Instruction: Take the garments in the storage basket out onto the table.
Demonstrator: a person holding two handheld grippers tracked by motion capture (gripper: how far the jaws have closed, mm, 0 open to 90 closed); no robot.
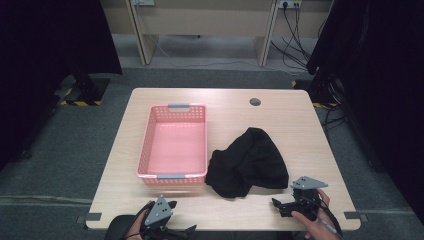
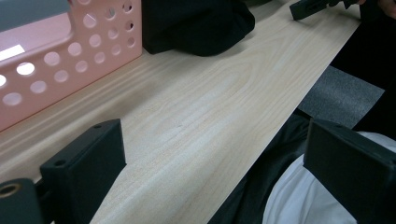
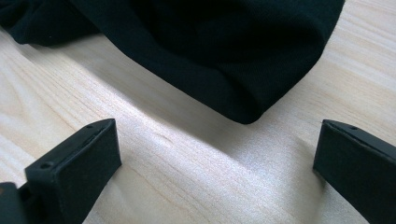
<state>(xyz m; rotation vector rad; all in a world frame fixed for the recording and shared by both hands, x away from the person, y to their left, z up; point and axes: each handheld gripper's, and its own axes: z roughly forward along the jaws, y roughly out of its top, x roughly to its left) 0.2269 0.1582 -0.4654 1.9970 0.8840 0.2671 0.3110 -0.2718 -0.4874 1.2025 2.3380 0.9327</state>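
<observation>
Cloth (image 1: 248, 164), black and crumpled in a loose heap, lies on the table (image 1: 280, 117) a little toward 4 o'clock from the centre. Its left edge touches the pink basket (image 1: 174, 142), which stands at about 9 o'clock from it.

I see my left claw (image 1: 176, 232) at 7 o'clock, at the near edge of the table. The hand holds it low and almost level, with the grey plate on top, and the claw points toward 3 o'clock along the table edge. In the left gripper view its jaws stand wide apart. One is over the wood, the other is past the table edge above my lap, and nothing is between them.

My right claw (image 1: 278, 206) is at 5 o'clock, just in front of the near end of the cloth. The right hand (image 1: 312, 216) grips it from behind, the forearm comes in from the bottom edge, and the claw lies low over the table, pointing toward 9 o'clock. In the right gripper view the jaws are also wide apart with only bare wood between them. The rounded fold of the cloth (image 3: 210, 51) is near ahead of them, but not touching.
</observation>
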